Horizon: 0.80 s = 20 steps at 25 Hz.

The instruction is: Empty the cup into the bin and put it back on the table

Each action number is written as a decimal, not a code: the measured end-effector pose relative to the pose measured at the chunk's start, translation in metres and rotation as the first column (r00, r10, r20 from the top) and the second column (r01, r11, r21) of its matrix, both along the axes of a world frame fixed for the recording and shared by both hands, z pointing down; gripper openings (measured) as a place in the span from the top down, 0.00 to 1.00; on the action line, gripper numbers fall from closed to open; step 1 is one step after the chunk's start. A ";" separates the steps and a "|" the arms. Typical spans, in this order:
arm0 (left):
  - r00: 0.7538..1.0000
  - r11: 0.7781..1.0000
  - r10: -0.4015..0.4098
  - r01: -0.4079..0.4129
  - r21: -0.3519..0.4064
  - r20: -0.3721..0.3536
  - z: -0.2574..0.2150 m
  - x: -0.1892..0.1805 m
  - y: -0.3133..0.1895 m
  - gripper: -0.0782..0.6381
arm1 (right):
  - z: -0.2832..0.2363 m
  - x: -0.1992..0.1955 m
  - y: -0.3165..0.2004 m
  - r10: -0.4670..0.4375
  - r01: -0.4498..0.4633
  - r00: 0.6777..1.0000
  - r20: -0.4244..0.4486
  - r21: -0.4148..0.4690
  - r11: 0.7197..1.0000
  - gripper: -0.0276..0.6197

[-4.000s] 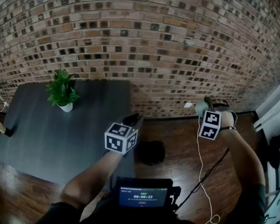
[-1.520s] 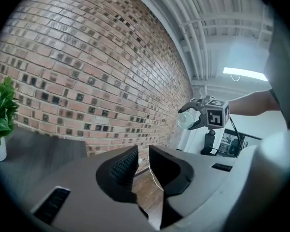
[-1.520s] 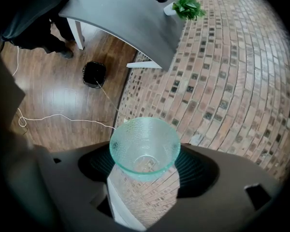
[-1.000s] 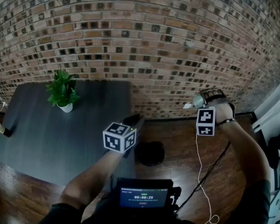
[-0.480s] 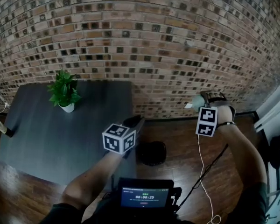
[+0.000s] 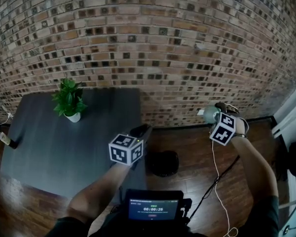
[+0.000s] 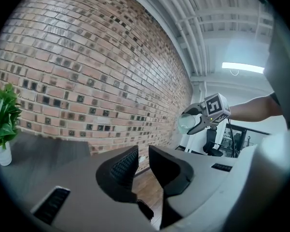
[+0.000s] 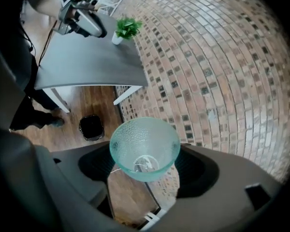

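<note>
Right gripper (image 8: 145,164) holds the clear cup (image 8: 144,144) clamped between its jaws, above the wooden floor (image 8: 94,102).

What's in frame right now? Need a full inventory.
cup: 1, pale green glass, in the right tongs, right of the bin
bin: 1, black, on the floor by the table's corner
table: 1, dark grey, against the wall
potted plant: 1, green in a white pot, on the table's far side
wall: 1, red-brown brick
floor: 1, brown wood
screen unit: 1, black, at the person's chest
left tongs: 1, grey, jaws apart, empty
right tongs: 1, grey, shut on the cup
</note>
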<state>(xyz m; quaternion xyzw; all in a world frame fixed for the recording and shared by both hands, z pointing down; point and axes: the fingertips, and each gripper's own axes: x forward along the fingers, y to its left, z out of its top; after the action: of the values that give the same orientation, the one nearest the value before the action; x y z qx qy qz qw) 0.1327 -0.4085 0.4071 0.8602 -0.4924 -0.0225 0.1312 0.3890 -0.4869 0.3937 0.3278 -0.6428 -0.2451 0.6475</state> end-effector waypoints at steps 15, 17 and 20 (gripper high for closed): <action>1.000 0.999 -0.023 0.024 0.041 -0.011 -0.008 0.003 0.002 0.89 | 0.017 0.005 -0.002 0.079 -0.062 0.917 0.391 -0.055 0.997 0.36; 1.000 0.999 -0.018 0.019 0.041 -0.013 -0.008 0.005 0.002 0.89 | 0.017 0.004 -0.001 0.083 -0.065 0.908 0.412 -0.057 0.996 0.36; 1.000 0.999 0.006 -0.005 0.044 -0.008 -0.008 0.011 0.004 0.89 | 0.014 0.003 -0.001 0.106 -0.077 0.865 0.491 -0.078 0.994 0.36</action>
<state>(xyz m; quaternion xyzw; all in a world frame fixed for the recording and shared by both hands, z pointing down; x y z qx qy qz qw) 0.1434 -0.4046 0.3994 0.8641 -0.4889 -0.0365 0.1141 0.3919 -0.4883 0.4079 0.3914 -0.7774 -0.1040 0.4813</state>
